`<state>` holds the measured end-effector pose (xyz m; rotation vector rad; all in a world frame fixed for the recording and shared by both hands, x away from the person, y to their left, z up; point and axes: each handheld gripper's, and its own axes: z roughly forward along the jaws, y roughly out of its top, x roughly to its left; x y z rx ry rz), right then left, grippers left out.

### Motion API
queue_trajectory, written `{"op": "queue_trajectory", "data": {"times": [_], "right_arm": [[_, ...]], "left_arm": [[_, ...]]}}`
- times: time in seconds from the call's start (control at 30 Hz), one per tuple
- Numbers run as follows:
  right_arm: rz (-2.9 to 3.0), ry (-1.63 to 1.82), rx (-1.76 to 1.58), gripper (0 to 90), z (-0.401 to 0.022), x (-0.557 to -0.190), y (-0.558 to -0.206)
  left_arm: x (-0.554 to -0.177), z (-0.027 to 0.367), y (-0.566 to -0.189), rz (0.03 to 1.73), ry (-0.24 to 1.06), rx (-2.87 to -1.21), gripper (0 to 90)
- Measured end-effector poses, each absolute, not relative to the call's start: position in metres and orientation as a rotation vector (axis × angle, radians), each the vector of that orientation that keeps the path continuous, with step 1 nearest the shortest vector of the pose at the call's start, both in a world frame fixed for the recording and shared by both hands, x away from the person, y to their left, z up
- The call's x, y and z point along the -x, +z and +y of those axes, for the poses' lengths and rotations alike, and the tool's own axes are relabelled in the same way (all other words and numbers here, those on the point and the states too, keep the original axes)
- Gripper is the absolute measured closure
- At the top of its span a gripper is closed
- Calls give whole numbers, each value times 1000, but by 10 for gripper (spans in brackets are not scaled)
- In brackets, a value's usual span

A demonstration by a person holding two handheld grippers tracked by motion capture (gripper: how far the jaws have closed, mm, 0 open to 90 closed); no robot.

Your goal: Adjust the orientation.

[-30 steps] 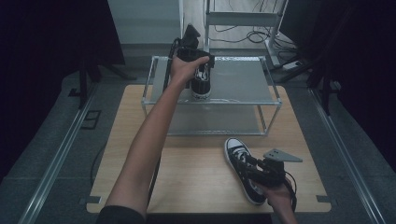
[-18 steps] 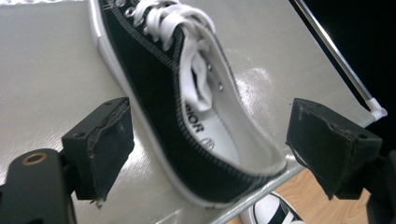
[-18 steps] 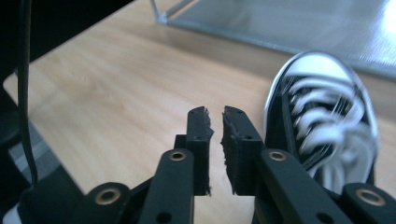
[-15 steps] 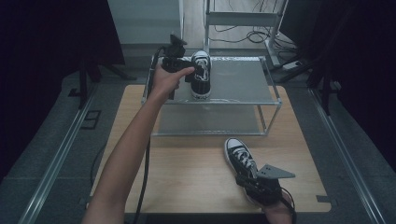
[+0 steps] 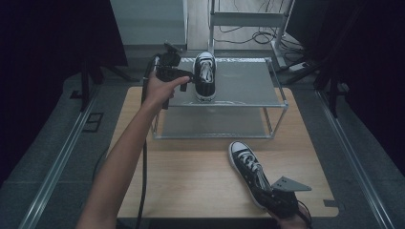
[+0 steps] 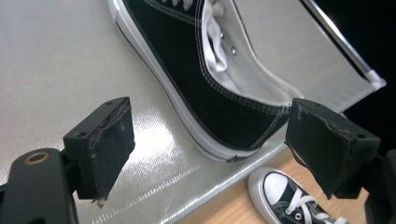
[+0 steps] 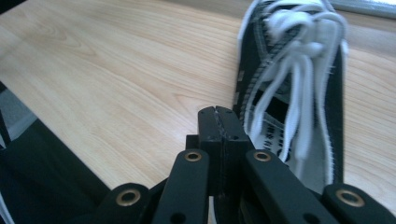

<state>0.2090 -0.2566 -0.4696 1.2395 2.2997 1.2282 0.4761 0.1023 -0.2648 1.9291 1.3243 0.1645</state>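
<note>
We have 1 sneaker (image 5: 205,76) on the shelf (image 5: 248,81), left hand-held gripper (image 6: 210,140) open beside it; right hand-held gripper (image 7: 219,126) has just been closing and pinches the second sneaker (image 5: 248,169) on the tabletop (image 5: 191,176), to lift next.

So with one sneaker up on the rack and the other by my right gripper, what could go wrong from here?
The shelved sneaker sits with its heel near the front edge of the rack, and the open left gripper straddles that heel; a nudge might tip it off. The right gripper is shut beside the table sneaker's collar, so it may hold only cloth, or nothing.
</note>
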Motion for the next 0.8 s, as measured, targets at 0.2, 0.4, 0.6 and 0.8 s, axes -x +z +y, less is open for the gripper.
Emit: {"op": "queue_trajectory", "data": {"times": [0.2, 0.4, 0.6, 0.8], "right_arm": [[2267, 1249, -1295, 900, -276, -216, -470], [2270, 1252, -1299, 900, -283, -224, -470], [2291, 1281, -1247, 784, -280, -223, -467], [2259, 1331, -1148, 575, -272, -220, -439]], "left_arm": [[-474, 105, -268, 1319, 163, -1936, 157], [-473, 109, -268, 1325, 171, -1936, 157], [-470, 113, -268, 1306, 177, -1939, 157], [-465, 117, -270, 1269, 180, -1951, 159]]}}
